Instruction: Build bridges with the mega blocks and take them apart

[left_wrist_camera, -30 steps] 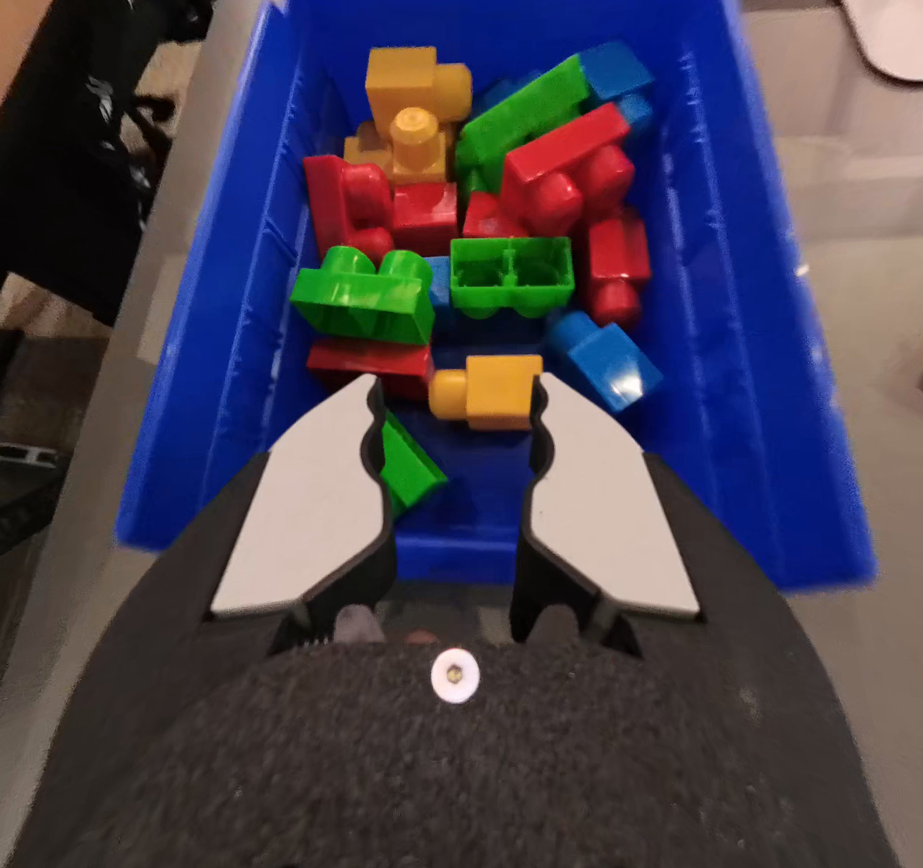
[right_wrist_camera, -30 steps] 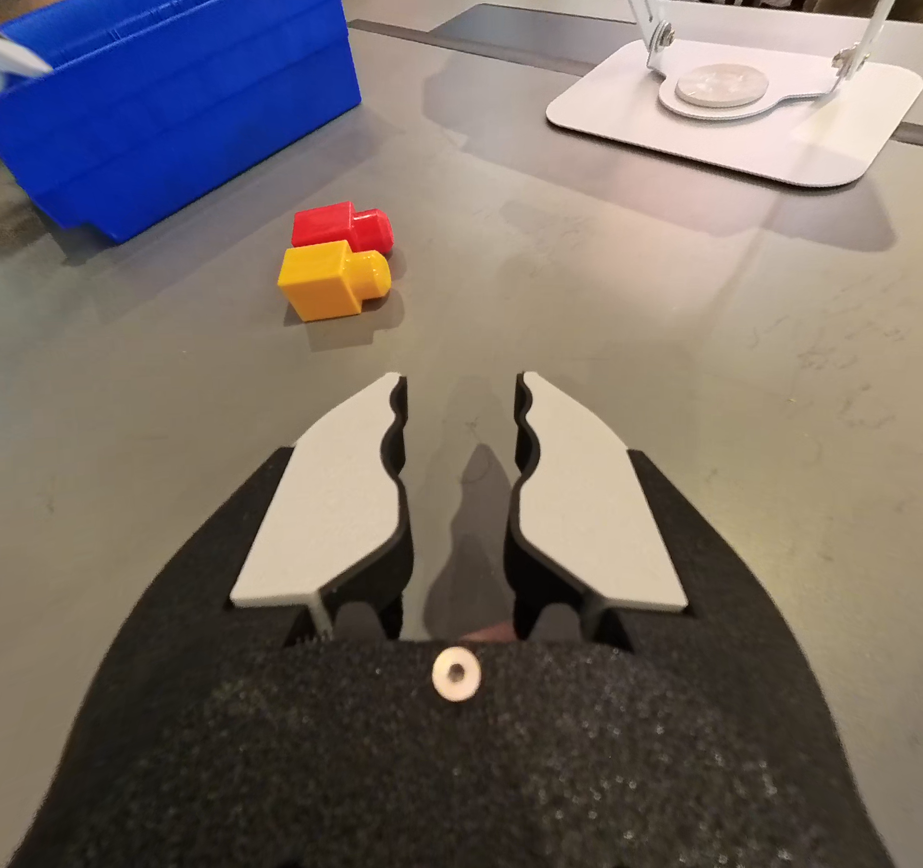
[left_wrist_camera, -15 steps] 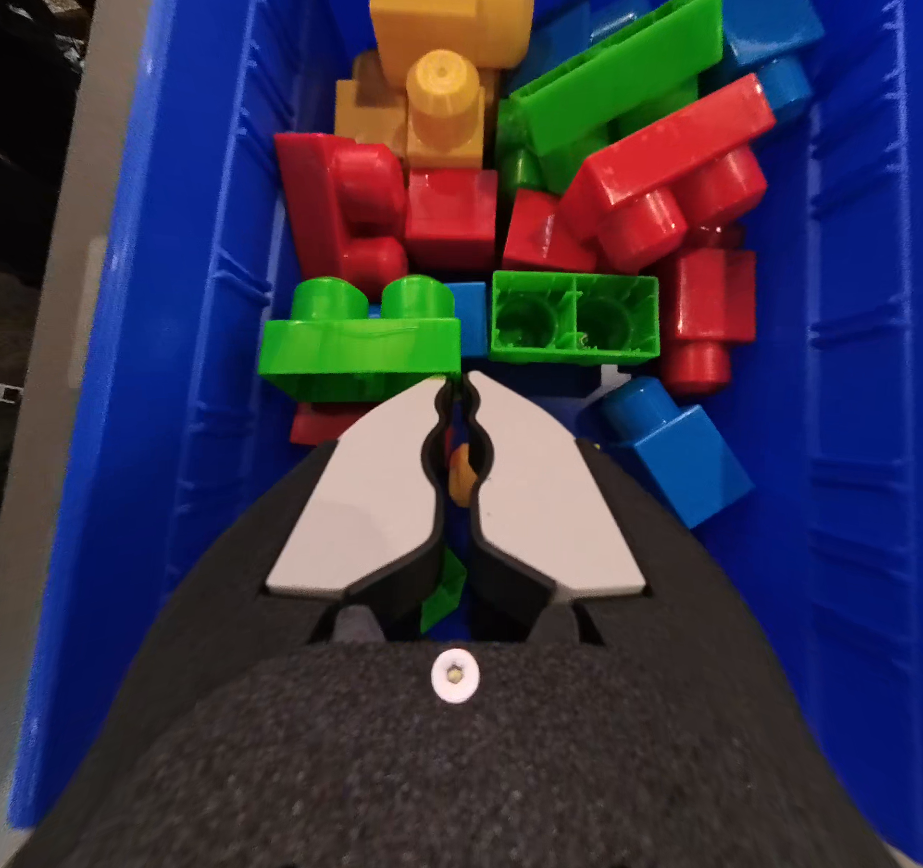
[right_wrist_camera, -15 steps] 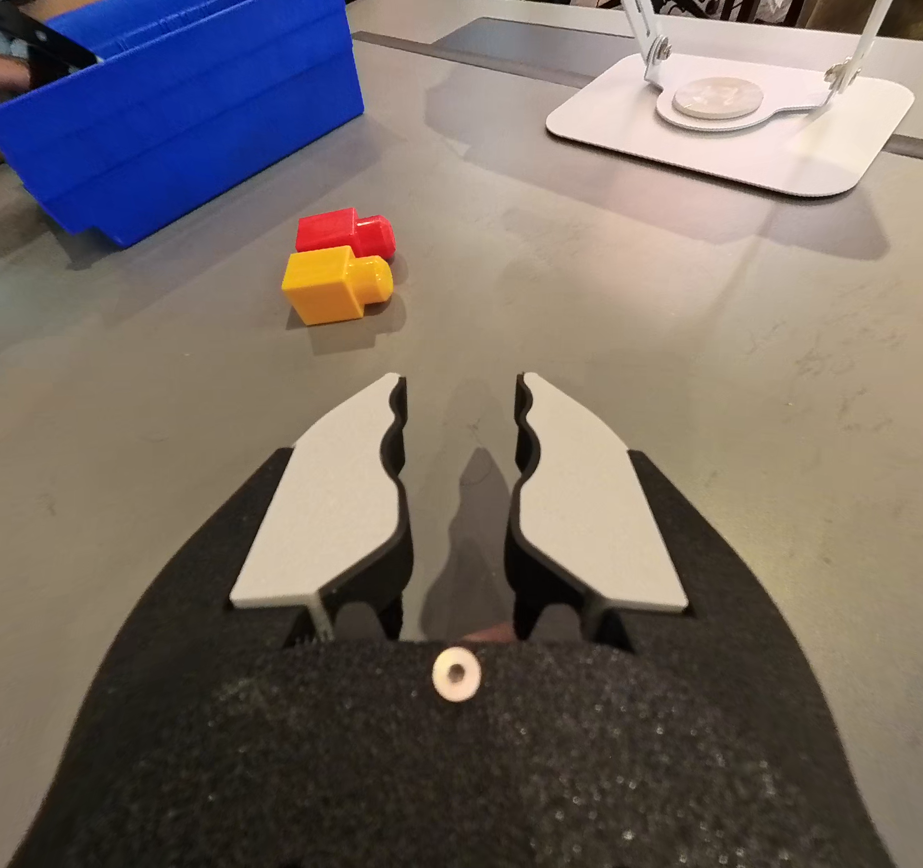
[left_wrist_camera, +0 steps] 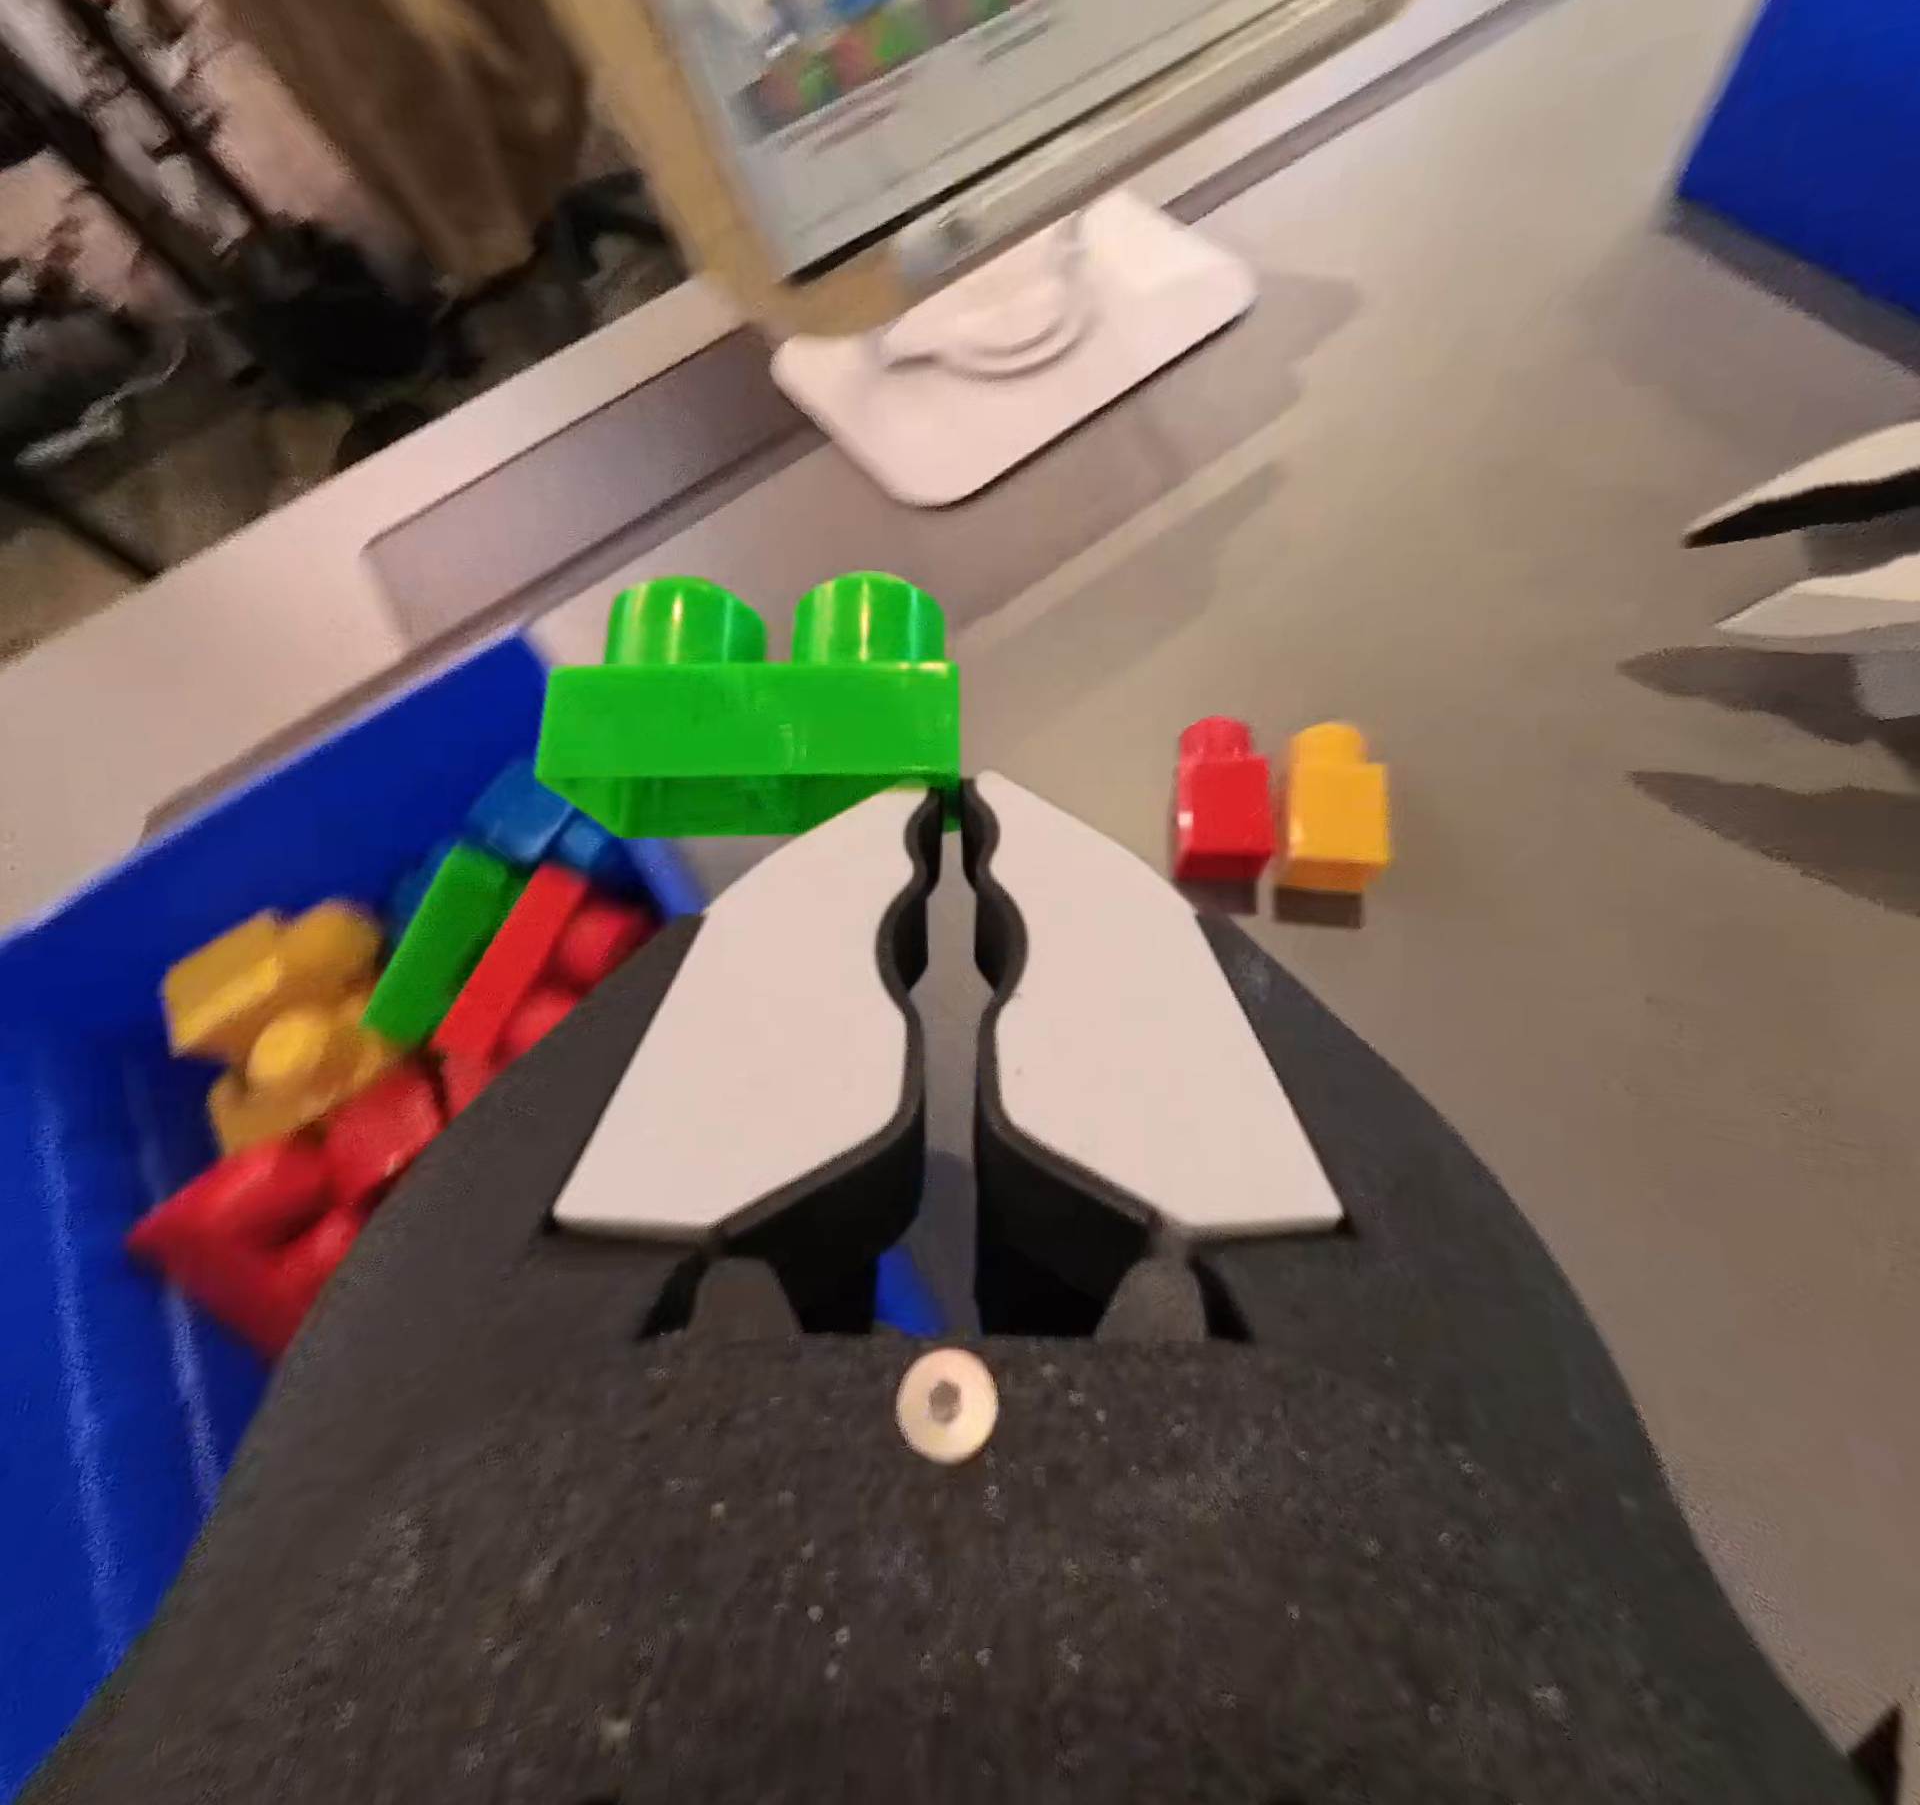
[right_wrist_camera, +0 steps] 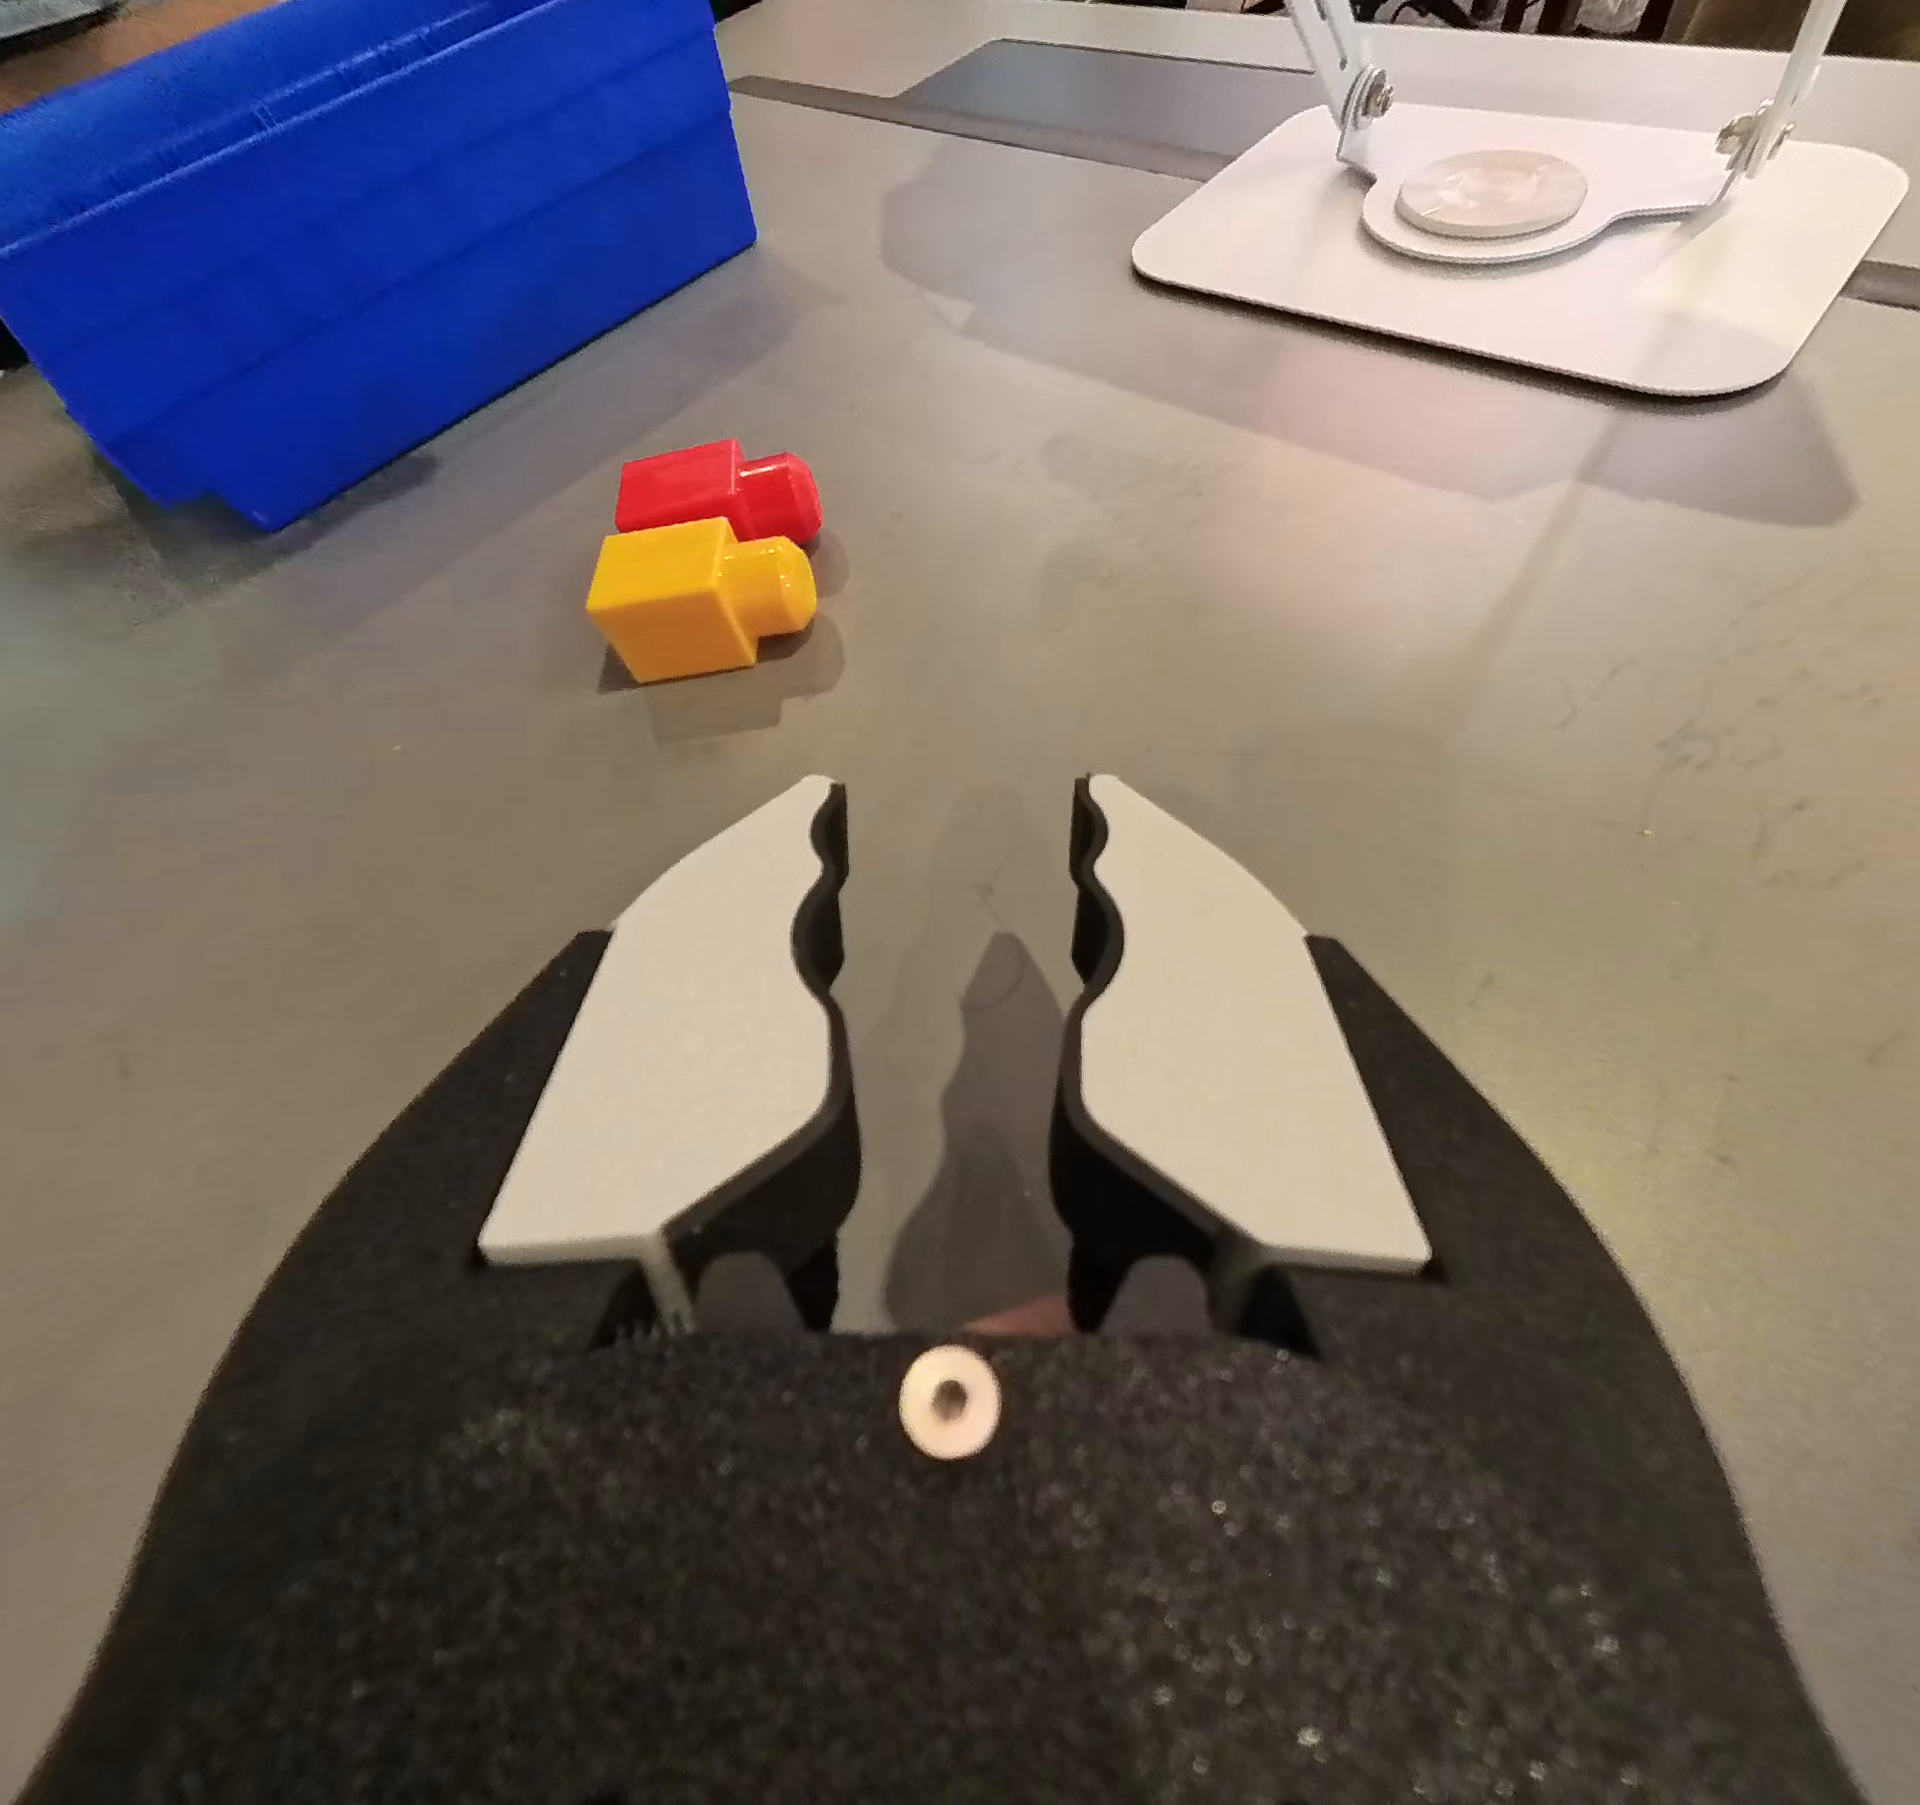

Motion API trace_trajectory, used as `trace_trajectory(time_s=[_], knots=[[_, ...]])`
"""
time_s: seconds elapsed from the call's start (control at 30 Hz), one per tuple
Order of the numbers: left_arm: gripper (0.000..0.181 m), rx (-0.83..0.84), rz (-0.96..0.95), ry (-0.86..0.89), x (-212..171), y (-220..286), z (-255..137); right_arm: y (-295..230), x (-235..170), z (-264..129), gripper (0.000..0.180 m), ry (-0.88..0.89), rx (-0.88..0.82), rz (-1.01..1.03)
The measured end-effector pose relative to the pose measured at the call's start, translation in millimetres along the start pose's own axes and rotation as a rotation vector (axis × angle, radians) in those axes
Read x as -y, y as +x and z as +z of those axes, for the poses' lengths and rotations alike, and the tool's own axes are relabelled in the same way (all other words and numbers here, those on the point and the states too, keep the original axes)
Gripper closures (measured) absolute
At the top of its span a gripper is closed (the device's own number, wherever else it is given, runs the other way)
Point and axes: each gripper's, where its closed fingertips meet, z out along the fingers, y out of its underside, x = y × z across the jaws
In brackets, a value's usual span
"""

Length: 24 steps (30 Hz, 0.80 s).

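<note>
My left gripper [left_wrist_camera: 948,805] is shut on the edge of a green two-stud block [left_wrist_camera: 748,737] and holds it in the air above the blue bin [left_wrist_camera: 94,1080], studs up. The bin holds several red, yellow, green and blue blocks. A red single-stud block [left_wrist_camera: 1221,805] and a yellow single-stud block [left_wrist_camera: 1335,815] lie side by side on the grey table; they also show in the right wrist view, red [right_wrist_camera: 707,493] and yellow [right_wrist_camera: 691,597]. My right gripper [right_wrist_camera: 958,805] is open and empty, low over the table, short of the two blocks.
The blue bin [right_wrist_camera: 364,207] stands at the table's left in the right wrist view. A white tablet stand [right_wrist_camera: 1538,249] sits at the back right; the left wrist view shows its screen [left_wrist_camera: 987,20]. The right gripper's fingers [left_wrist_camera: 1829,550] enter the left wrist view's right edge.
My left gripper closed on the green two-stud block inside the bin, lifted it out and swung toward the table. My right gripper stayed open and barely moved.
</note>
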Motion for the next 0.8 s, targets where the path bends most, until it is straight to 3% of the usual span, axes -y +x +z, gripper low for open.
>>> trace_trajectory(time_s=[0.13, 0.33, 0.53, 0.8], knots=[[0.178, -0.211, 0.099, -0.013, 28, 59, 62, 0, 0, 0, 0.139, -0.002, -0.003, -0.006], [0.178, -0.513, 0.156, -0.120, 24, 139, 153, 1, 0, 0, 0.139, 0.004, 0.000, 0.006], [0.178, -0.499, 0.130, -0.330, 1, 157, 199, 0, 0, 0, 0.139, 0.004, -0.002, -0.004], [0.178, -0.472, 0.143, -0.408, -19, 167, 209, -1, 0, 0, 0.139, -0.001, -0.002, -0.014]])
